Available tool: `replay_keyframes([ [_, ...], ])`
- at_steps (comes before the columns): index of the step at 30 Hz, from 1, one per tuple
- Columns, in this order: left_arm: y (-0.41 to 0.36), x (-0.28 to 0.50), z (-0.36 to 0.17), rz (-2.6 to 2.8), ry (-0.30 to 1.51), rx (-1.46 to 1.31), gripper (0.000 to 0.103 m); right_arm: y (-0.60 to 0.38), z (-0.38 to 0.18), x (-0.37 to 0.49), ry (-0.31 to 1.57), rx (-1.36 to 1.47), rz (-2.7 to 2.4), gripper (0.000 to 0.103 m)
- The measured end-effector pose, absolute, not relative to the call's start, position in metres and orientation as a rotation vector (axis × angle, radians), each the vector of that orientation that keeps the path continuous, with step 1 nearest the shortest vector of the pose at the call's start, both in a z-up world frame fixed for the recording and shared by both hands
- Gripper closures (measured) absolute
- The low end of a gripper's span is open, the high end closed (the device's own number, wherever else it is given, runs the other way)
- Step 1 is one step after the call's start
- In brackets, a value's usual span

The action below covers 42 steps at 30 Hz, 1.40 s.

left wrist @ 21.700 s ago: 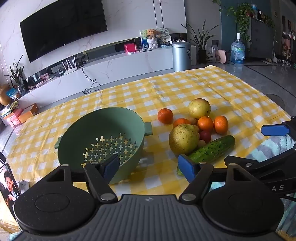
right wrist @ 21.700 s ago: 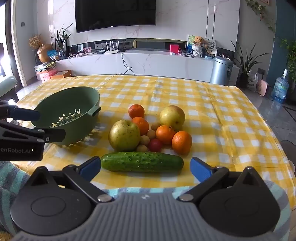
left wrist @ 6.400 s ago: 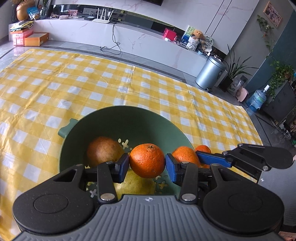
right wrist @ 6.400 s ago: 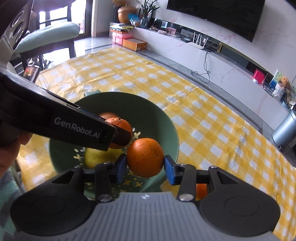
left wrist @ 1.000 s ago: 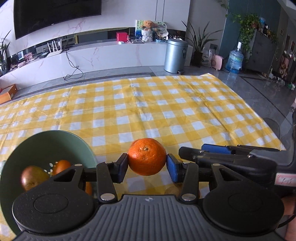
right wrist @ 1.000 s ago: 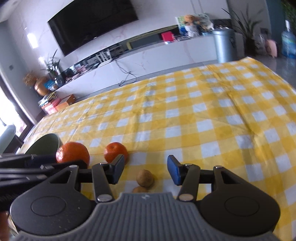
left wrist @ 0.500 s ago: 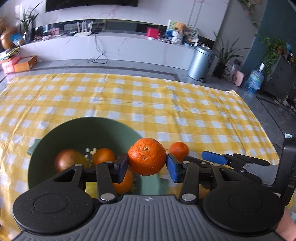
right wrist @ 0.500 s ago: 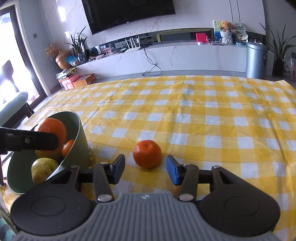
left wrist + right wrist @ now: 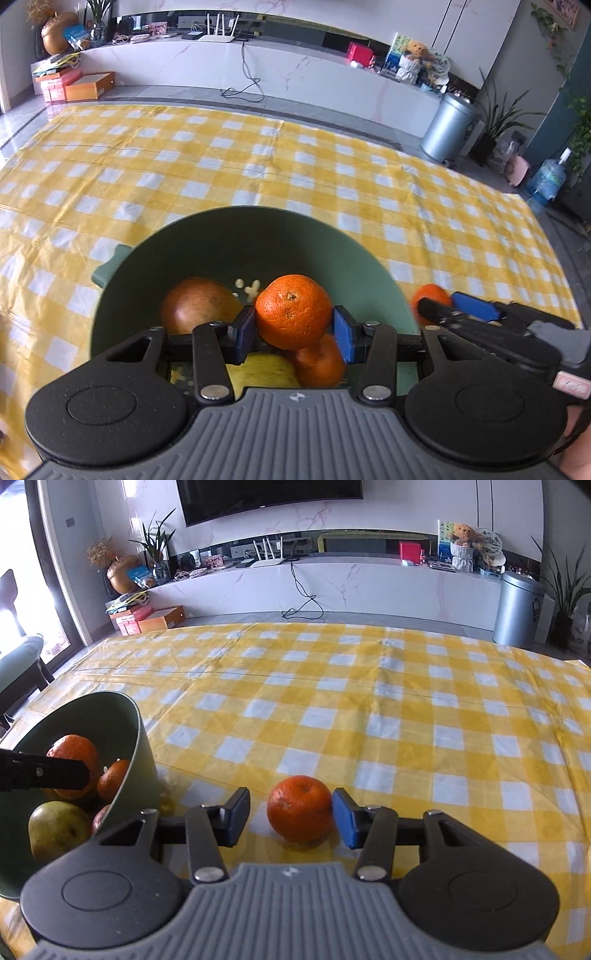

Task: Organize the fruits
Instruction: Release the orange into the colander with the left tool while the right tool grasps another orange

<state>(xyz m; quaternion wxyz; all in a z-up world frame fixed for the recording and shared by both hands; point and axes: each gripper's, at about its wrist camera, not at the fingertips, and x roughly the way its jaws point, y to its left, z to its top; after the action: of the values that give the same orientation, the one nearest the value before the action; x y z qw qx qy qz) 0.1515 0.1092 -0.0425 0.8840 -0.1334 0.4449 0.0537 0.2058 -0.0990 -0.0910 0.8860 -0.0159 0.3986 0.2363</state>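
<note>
My left gripper (image 9: 293,330) is shut on an orange (image 9: 293,310) and holds it over the green colander (image 9: 236,236). Inside the colander lie a brownish pear (image 9: 195,304), another orange (image 9: 319,363) and a yellow fruit (image 9: 258,371). My right gripper (image 9: 290,819) is open, its blue pads either side of a second loose orange (image 9: 299,814) on the yellow checked cloth; the right pad is close to it, the left pad apart. The colander also shows in the right wrist view (image 9: 142,738), with the held orange (image 9: 74,757) in it.
The yellow checked tablecloth (image 9: 369,709) stretches far and right of the colander. The right gripper's fingers (image 9: 476,312) sit just right of the colander with the loose orange (image 9: 430,297) between them. A white TV cabinet and a metal bin stand beyond the table.
My left gripper has carried its orange over the colander's middle. My right gripper has moved forward so the loose orange now lies between its open fingers.
</note>
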Motion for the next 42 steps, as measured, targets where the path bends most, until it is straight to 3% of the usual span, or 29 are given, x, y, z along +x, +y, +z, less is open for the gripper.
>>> replay_keyframes([
  [9,0.108,0.150,-0.042,0.077,0.986,-0.213,0.051,-0.099,-0.093,0.208,0.840,-0.063,0.462,0.065],
  [12,0.107,0.154,-0.046,0.068,0.995,-0.204,0.047,-0.102,-0.094,0.210,0.846,-0.042,0.463,0.065],
  [22,0.087,0.156,-0.053,0.074,1.027,-0.104,0.044,-0.104,-0.099,0.215,0.887,-0.006,0.480,0.062],
  [27,0.096,0.150,-0.046,0.070,1.010,-0.149,0.033,-0.106,-0.099,0.213,0.889,0.003,0.472,0.063],
  [39,0.112,0.126,-0.024,0.005,0.994,-0.223,0.033,-0.112,-0.052,0.173,0.744,0.092,0.625,0.063],
  [42,0.113,0.126,-0.027,0.001,1.011,-0.199,0.037,-0.106,-0.036,0.157,0.692,0.061,0.696,0.063],
])
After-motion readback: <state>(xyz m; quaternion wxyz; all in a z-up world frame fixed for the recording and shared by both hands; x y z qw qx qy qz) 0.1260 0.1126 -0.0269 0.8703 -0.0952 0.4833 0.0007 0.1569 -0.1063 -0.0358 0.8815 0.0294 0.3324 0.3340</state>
